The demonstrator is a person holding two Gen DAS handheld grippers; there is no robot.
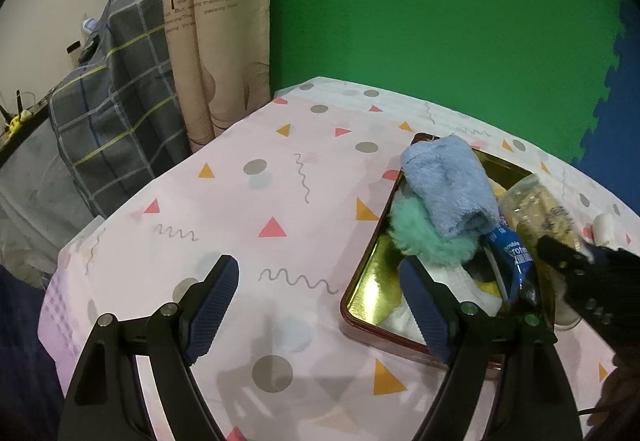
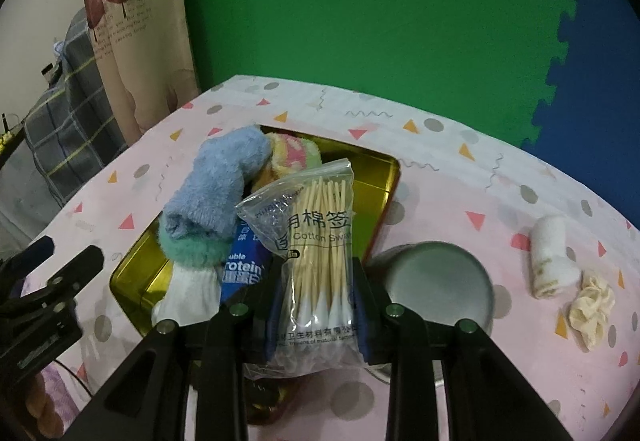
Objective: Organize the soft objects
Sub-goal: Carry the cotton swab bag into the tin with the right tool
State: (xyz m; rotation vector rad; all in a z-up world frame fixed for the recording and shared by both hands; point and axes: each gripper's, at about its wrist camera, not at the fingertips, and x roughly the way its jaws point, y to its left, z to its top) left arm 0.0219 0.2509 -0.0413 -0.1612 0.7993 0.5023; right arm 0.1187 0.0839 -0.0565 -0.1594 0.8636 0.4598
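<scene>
A gold tin tray [image 1: 366,281] [image 2: 136,269] with a red rim sits on the patterned tablecloth. It holds a light blue fluffy sock [image 1: 444,185] [image 2: 216,189], a teal fluffy item [image 1: 420,237] [image 2: 188,251], a white sock [image 2: 188,293], a pink-yellow sock [image 2: 292,153] and a blue protein packet [image 1: 512,253] [image 2: 242,265]. My right gripper [image 2: 316,305] is shut on a clear bag of cotton swabs [image 2: 316,241] [image 1: 536,209], held over the tray's near right side. My left gripper [image 1: 320,301] is open and empty, above the cloth at the tray's left edge.
A round grey lid or tin [image 2: 440,281] stands right of the tray. A rolled white cloth [image 2: 552,261] [image 1: 604,227] and a crumpled cream scrunchie [image 2: 592,305] lie on the cloth at the right. A green and blue wall stands behind the table; curtain and plaid fabric at the left.
</scene>
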